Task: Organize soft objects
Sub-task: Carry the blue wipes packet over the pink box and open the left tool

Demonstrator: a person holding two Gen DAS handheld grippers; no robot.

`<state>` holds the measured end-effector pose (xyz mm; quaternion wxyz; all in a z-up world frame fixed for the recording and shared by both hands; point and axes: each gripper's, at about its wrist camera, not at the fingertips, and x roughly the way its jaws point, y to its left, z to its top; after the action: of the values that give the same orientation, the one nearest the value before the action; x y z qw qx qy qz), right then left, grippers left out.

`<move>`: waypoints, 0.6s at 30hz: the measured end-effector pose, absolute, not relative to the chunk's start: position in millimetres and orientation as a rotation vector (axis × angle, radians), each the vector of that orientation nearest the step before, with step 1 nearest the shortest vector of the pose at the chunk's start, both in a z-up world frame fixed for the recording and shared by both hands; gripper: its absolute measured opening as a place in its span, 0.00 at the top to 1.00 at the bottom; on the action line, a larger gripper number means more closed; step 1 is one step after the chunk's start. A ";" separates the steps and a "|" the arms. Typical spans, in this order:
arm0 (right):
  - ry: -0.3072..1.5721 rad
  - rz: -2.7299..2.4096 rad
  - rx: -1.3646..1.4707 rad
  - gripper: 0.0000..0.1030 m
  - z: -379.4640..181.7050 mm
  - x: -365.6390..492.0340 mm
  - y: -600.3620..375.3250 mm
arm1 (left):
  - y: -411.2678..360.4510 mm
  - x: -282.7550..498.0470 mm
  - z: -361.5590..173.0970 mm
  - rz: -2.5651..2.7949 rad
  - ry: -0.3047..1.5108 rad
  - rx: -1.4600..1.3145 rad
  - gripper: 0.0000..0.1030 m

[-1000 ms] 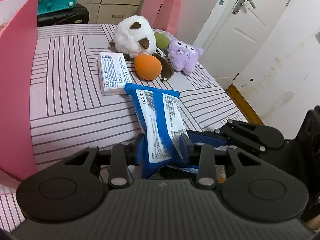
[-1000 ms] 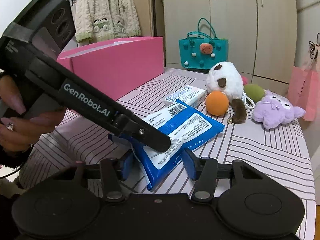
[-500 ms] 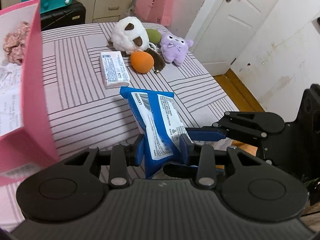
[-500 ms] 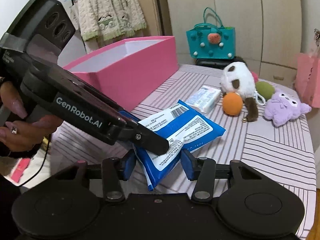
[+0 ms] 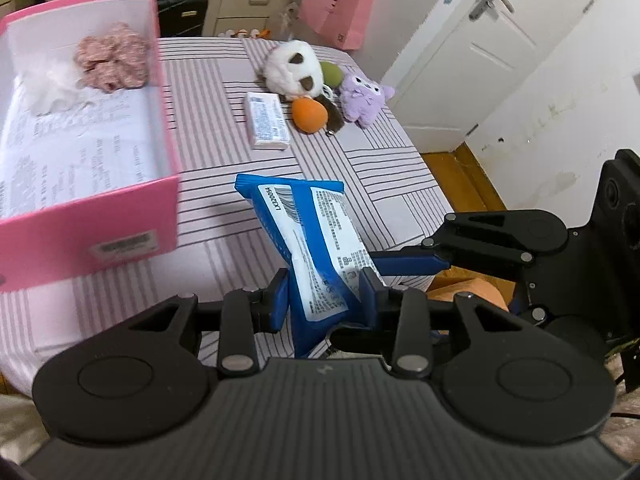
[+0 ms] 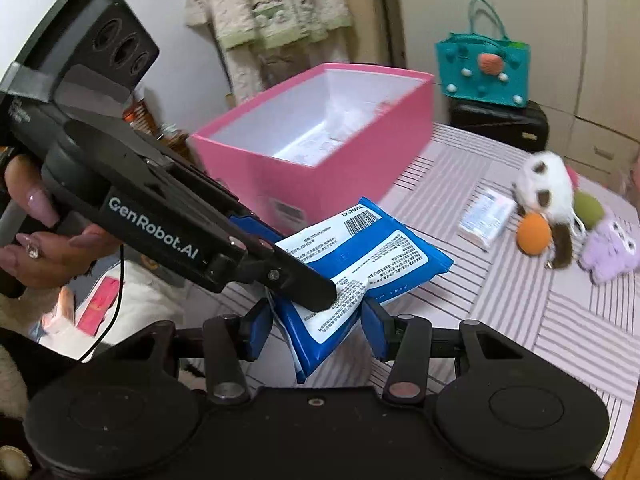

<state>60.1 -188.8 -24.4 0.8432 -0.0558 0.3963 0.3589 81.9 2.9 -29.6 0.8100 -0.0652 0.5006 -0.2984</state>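
Pink-and-white striped bedding (image 5: 224, 168) covers the bed that serves as the work surface, with white cabinet doors and a white room door behind it. Motion blur softens the far objects in the right wrist view, and the printed text on every label is too small to read. The lower end of the blue plastic wipes pack (image 5: 316, 248) is hidden behind the gripper bodies in both views.

The left gripper (image 5: 324, 300) is clenched on the pack's crumpled lower end. The right gripper (image 6: 316, 328) has its blue pads against both sides of the same end, grasping it from the other side. The pack is held clear of the bedding, near the short end of the pink rectangular cardboard box (image 5: 120, 220). A hand (image 6: 44, 240) grips the left tool's handle at the left edge of the right wrist view.

Inside the box lie a pink crumpled fabric scrunchie (image 5: 112, 60), white fluffy material beside it, and a large white printed pack beneath; the box interior is only partly visible from the right.

Farther along the bed lie a white flat tissue packet (image 5: 268, 120), a white-and-brown round plush (image 5: 294, 66), an orange ball plush (image 5: 308, 114), a green ball plush (image 5: 332, 74) and a purple plush creature (image 5: 362, 94), clustered and touching. A teal felt handbag (image 6: 482, 68) rests on a black case beyond the bed.
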 end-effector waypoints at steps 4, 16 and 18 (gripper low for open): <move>0.816 0.802 -0.172 0.48 -6.8 56.4 -168.5 | 25.3 71.3 -15.1 -0.614 1.051 -0.173 0.66; 0.678 0.888 -0.279 0.48 34.8 68.4 -118.5 | 83.7 67.3 21.1 -0.528 0.911 -0.231 0.66; 0.654 0.897 -0.288 0.48 38.3 74.1 -111.4 | 91.7 70.5 26.1 -0.516 0.888 -0.228 0.66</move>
<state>74.1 -111.4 38.3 0.8400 -0.1362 0.3095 0.4244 70.5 91.7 26.1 0.8647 -0.1086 0.4240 -0.2463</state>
